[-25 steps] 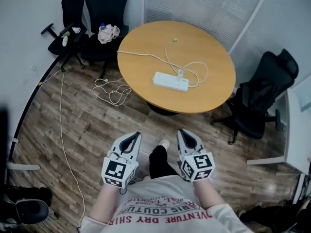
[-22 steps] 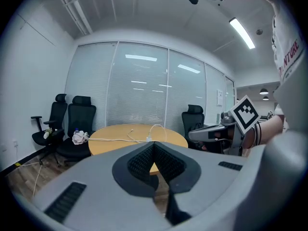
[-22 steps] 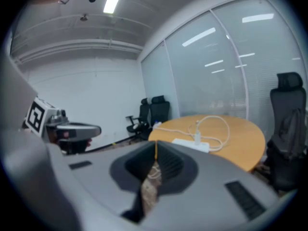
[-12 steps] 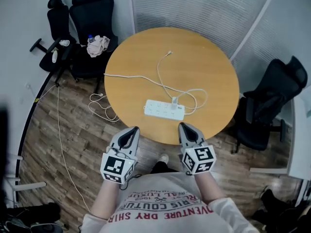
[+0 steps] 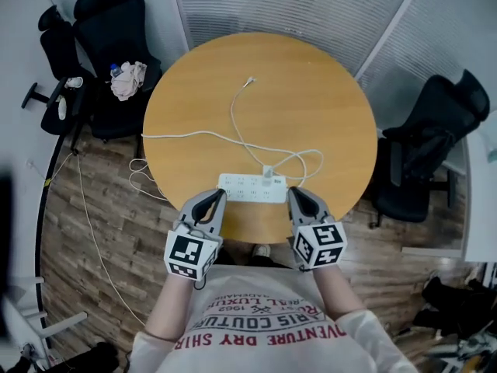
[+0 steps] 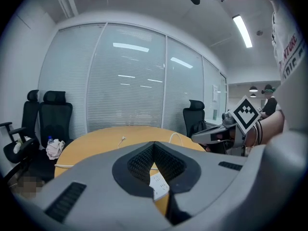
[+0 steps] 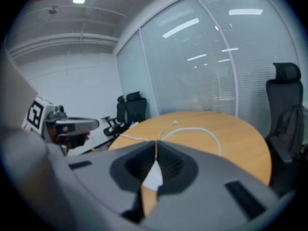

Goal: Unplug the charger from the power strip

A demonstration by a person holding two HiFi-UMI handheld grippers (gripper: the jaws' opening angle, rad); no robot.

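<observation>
The power strip (image 5: 251, 187) lay on the round wooden table (image 5: 311, 92), close to the near edge. The charger (image 5: 268, 179) sat plugged into a socket toward its right end. White cable (image 5: 233, 123) looped across the tabletop, one run dropping off the left edge and another ending in a small connector (image 5: 249, 80) near the middle. Off to the left, a black chair (image 5: 116, 22) held a crumpled cloth (image 5: 128, 80) on its seat.

The left gripper (image 5: 216, 198) and the right gripper (image 5: 295, 196) both had their jaws pressed together on nothing. They were level with each other on the near side of the strip, the left tip by its left end and the right tip just beside its right end. The charger stood between the two, nearer the right one (whether either tip touched the strip could not be told from above).

In both gripper views each gripper's own body covered most of the strip. Only a white sliver showed below the closed tips, and the charger could not be made out there.
</observation>
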